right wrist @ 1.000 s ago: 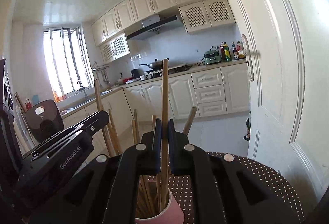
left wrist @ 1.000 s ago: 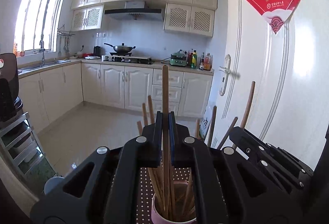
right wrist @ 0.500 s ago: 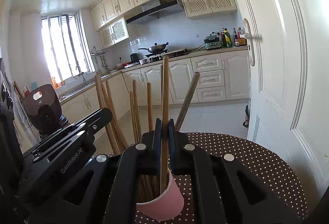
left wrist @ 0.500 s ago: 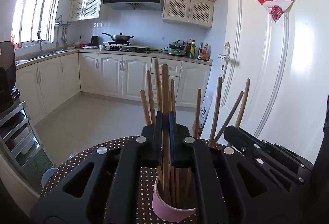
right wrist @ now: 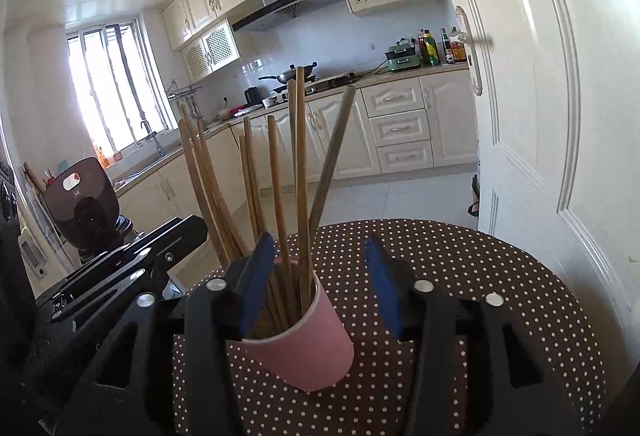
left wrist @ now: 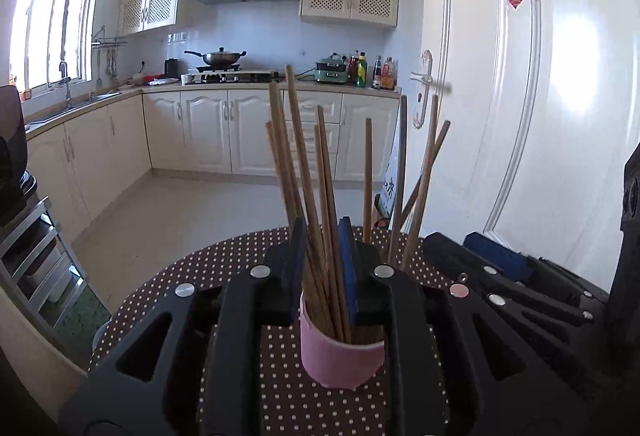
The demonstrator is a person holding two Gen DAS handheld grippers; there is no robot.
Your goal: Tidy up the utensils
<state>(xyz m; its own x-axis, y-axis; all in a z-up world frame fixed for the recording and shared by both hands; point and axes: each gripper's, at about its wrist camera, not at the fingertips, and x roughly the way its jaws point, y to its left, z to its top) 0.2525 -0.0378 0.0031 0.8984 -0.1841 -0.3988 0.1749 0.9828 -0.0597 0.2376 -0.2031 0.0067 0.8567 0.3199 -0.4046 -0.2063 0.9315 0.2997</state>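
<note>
Left wrist view: the left gripper (left wrist: pixel 324 236) is opening its jaws around chopsticks (left wrist: pixel 316 171) standing in the pink cup (left wrist: pixel 340 356) on the dotted table (left wrist: pixel 240 256). The right gripper (right wrist: pixel 320 260) is opening too, pads clear of the chopsticks above the cup.

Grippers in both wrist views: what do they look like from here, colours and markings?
Both are matte black plastic frames with cut-out openings and round silver screw heads. The left gripper and the right gripper carry blue pads on the inner faces of their fingers. No cables, hands or sleeves show, and no lettering is legible.
</note>
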